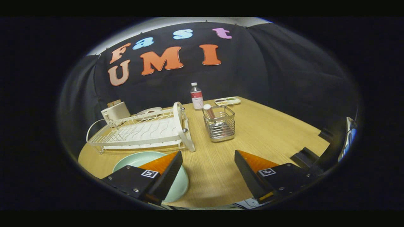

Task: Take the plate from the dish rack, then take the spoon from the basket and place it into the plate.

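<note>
Tongs [208, 164] of mine are open, holding nothing; round pale green plate [132, 160] lies under my left finger; silver wire basket [220, 124] stands ahead.

Pale green round plate [178, 186]: one, near left on the wooden worktop [268, 132]
White wire dish rack [142, 132]: one, left
Metal wire basket [221, 127]: one, centre
Pink-handled spoon [209, 111]: one, standing in the basket
Clear plastic bottle with red label [196, 96]: one, far
Small white paint palette [227, 101]: one, far
White boxy appliance [115, 112]: one, far left
Hand-held gripper [208, 165]: one, two fingers spread apart
</note>
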A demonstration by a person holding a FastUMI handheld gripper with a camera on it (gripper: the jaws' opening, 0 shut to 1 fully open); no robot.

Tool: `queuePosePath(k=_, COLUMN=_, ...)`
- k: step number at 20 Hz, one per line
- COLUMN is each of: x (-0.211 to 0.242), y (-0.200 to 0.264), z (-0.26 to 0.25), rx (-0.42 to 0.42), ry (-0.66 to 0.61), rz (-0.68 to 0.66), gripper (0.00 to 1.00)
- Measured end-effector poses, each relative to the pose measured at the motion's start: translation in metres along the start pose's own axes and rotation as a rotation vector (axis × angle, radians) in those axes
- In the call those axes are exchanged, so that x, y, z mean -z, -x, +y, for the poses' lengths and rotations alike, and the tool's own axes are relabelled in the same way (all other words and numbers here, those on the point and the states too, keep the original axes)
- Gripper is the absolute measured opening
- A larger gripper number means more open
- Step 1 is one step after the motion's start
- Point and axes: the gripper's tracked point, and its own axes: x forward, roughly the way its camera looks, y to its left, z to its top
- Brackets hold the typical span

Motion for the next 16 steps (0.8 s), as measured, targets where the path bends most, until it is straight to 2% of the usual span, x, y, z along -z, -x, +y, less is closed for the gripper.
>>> queuePosePath(k=10, x=-0.072, y=-0.030, z=-0.006, rx=0.046, ry=0.107, rz=-0.251, gripper=0.98)
queuePosePath(k=16, x=-0.078, y=-0.050, z=0.001, rx=0.048, ry=0.121, rz=-0.276, gripper=0.84)
